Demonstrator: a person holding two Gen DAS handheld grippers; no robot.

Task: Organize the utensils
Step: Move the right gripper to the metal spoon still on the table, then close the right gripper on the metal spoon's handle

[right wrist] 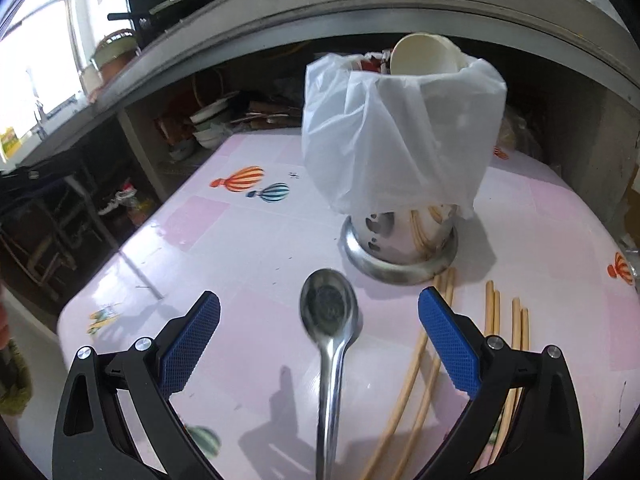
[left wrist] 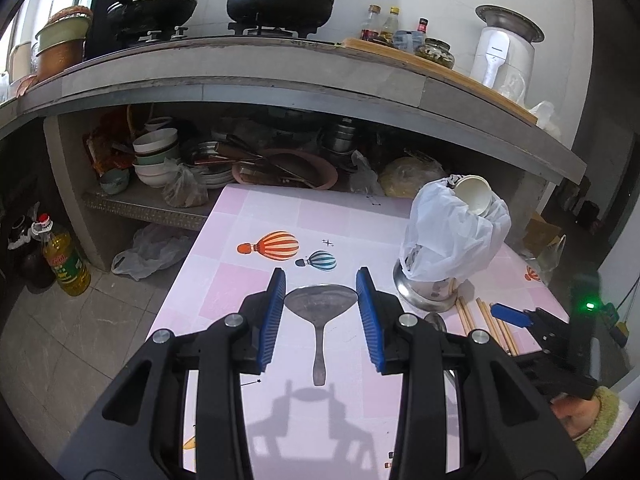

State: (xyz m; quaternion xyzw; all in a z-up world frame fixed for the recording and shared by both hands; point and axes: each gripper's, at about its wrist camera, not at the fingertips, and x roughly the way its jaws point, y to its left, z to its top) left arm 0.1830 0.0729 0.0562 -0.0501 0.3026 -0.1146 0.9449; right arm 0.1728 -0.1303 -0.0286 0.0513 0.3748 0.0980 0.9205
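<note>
The left gripper [left wrist: 321, 292] hangs over the pink balloon-patterned counter [left wrist: 248, 280] with its jaws partly open, nothing between the blue pads; the flat grey metal spatula [left wrist: 321, 312] lies on the counter below the gap, blade pointing away, untouched as far as can be seen. The right gripper [right wrist: 319, 320] has its jaws spread wide around the shiny steel spoon [right wrist: 330, 320], whose bowl lies between the pads without touching either; the spoon's handle runs out of the frame's bottom edge, and the bowl is slightly blurred. Just right of it lie pale wooden chopsticks [right wrist: 416, 372], partly hidden behind the right jaw. Beyond stands the perforated steel utensil holder [right wrist: 400, 244], mostly covered by a white plastic bag [right wrist: 400, 140] with a white paper cup [right wrist: 424, 56] at its top; its other contents cannot be made out.
</note>
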